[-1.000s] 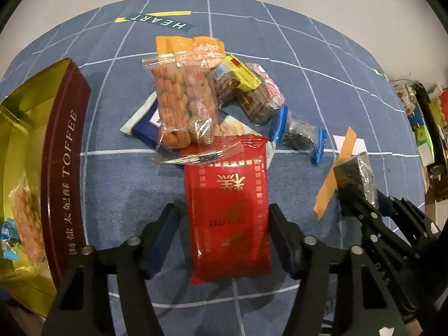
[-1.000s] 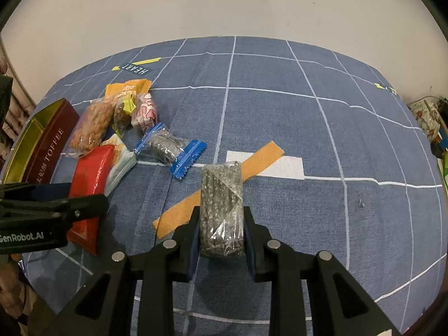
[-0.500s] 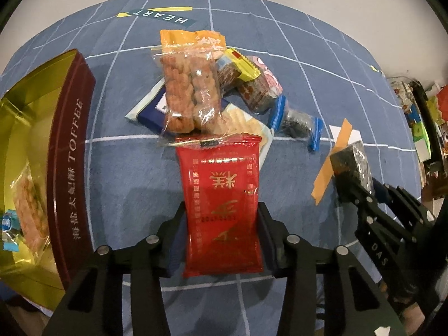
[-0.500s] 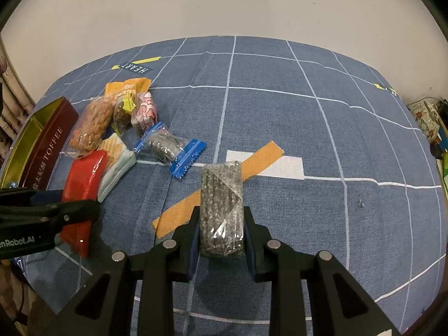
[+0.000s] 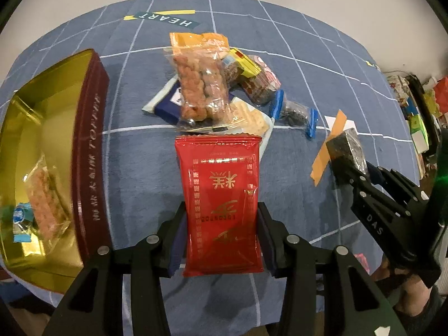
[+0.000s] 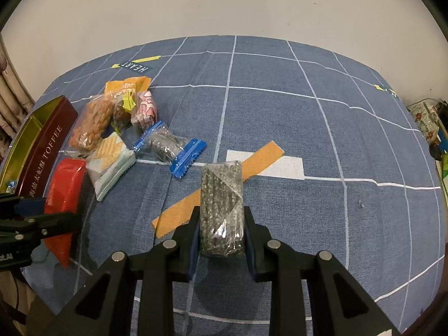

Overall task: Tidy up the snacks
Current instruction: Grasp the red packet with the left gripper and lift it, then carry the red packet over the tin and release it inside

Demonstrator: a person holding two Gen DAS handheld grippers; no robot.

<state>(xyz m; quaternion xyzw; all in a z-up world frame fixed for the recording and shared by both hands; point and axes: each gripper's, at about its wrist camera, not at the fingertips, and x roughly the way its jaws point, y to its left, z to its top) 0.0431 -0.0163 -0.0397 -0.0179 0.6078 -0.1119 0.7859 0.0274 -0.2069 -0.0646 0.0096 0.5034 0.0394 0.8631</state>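
Observation:
My left gripper [image 5: 221,224] is shut on a red foil snack packet [image 5: 221,196], its pads pressing both long edges, and holds it just above the blue checked cloth. The same packet [image 6: 65,179] shows edge-on in the right wrist view. My right gripper [image 6: 222,224] is shut on a clear-wrapped grey speckled bar [image 6: 222,196], held over an orange stripe. A dark red toffee tin [image 5: 89,145] with a gold inside lies open to the left. It holds a pale snack bag [image 5: 44,196] and a small blue candy [image 5: 19,215].
A pile of snacks lies beyond the red packet: an orange-topped bag of fried pieces [image 5: 201,84], a cracker pack [image 5: 252,117], a pink wrapper [image 5: 263,81] and a blue-ended candy [image 5: 294,112]. Cluttered shelves [image 5: 414,117] stand past the cloth's right edge.
The left jaws closed from wide apart onto the red packet, then lifted it a little and drew it back from the pile. The right gripper and its bar stayed still.

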